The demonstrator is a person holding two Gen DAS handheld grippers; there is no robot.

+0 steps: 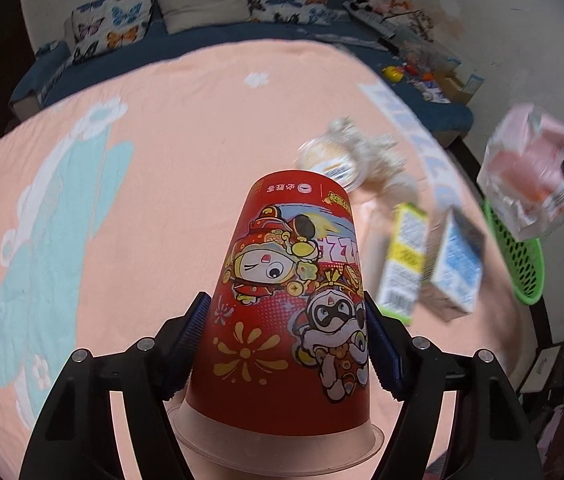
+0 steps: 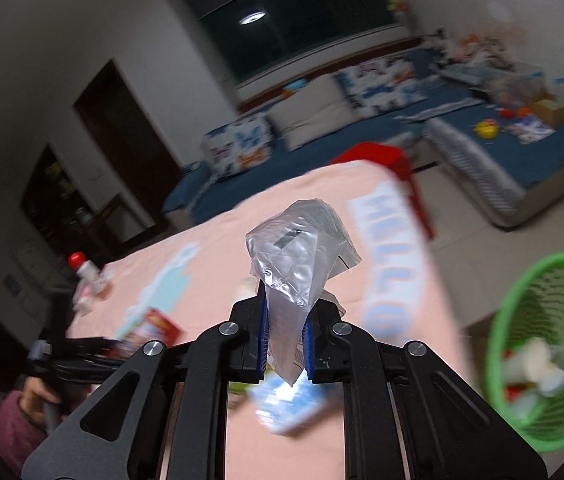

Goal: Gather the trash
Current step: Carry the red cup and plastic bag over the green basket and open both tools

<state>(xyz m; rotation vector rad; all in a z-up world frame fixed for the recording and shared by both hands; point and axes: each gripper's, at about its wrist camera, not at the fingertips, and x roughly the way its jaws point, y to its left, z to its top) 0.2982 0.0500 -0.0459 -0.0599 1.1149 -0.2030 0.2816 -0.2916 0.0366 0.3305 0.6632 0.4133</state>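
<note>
Left gripper (image 1: pixel 285 344) jaws pinching red cartoon-printed paper cup (image 1: pixel 289 292) | right gripper (image 2: pixel 285 340) jaws clamping crinkled clear plastic wrapper (image 2: pixel 297 264) — heading binward | green mesh wastebasket (image 2: pixel 521 320) partly filled | cartons (image 1: pixel 429 260) remaining on tabletop (image 1: pixel 162 200) — roughly midway

Ahead-left of the left fingers, the peach blanket-covered table (image 1: pixel 170 128) lies open. Ahead-right, a yellow-white carton (image 1: pixel 401 260), a blue-white carton (image 1: pixel 457 264) and a crumpled clear plastic cup (image 1: pixel 345 156) crowd the way

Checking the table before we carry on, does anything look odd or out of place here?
The red cup in the left gripper is held upside down, rim toward the camera. Two small cartons lie tipped over on the pink cloth. The right gripper holds a crumpled wrapper.
</note>
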